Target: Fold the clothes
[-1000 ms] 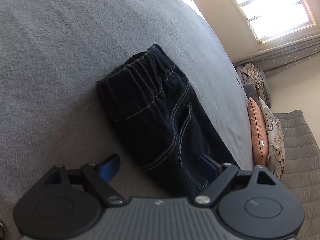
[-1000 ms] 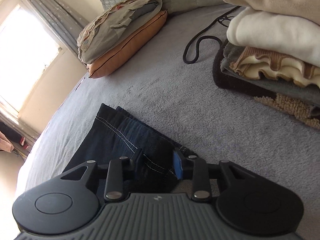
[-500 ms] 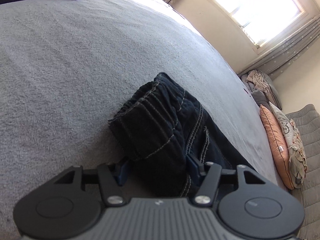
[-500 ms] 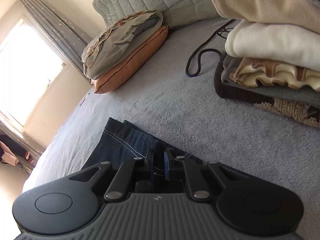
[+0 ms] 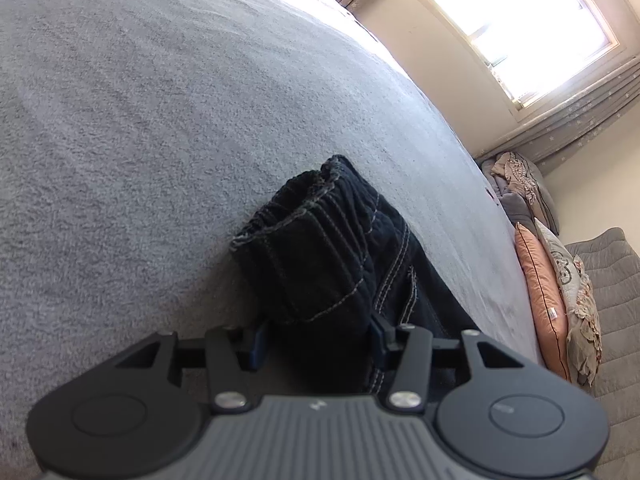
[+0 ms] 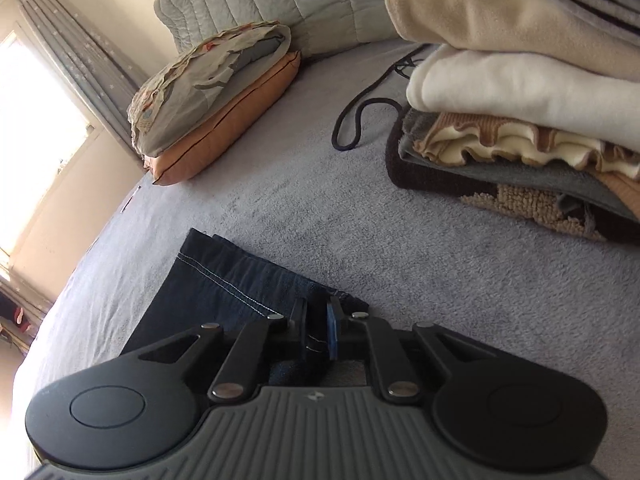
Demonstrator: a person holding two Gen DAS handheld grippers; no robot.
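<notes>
On the grey bedspread (image 5: 168,128) the dark jeans (image 5: 320,264) lie folded, wide bare cover to their left. The left gripper (image 5: 316,340) is closing, its pads bunching the elastic waistband. The right gripper (image 6: 318,332) is clamped tight on the hem end (image 6: 224,280). Close on the right sits a stack of folded clothes (image 6: 520,92); pillows (image 6: 216,120) line the far edge.
</notes>
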